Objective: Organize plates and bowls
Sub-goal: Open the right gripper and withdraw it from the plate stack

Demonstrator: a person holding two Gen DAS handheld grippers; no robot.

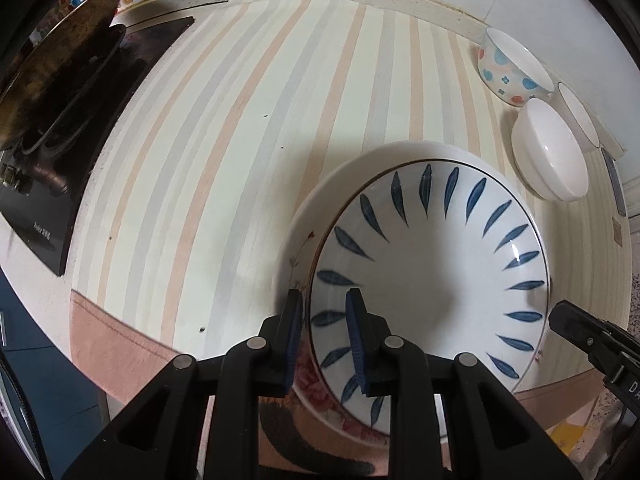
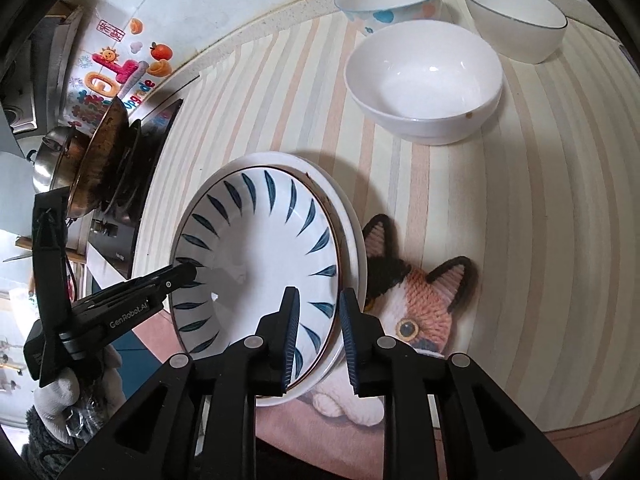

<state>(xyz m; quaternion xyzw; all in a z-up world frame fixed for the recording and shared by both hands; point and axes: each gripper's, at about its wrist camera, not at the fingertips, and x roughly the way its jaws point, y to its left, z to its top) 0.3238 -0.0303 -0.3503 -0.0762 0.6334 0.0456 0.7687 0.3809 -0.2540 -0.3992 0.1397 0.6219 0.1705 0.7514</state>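
My left gripper (image 1: 326,336) straddles the near rim of the white, blue-leaf-patterned ceramic plate (image 1: 432,280) — 1 finger inside, 1 outside, jaws part-open; whether they pinch, I cannot tell. My right gripper (image 2: 318,336) brackets the opposite rim likewise. The plate sits nested in a wider white floral-edged plate (image 1: 298,248) on the striped countertop mat (image 1: 224,152). 3 bowls stand beyond — a plain white ceramic bowl (image 2: 424,84) nearest. Bare mat lies between plates and black stove (image 1: 44,184).
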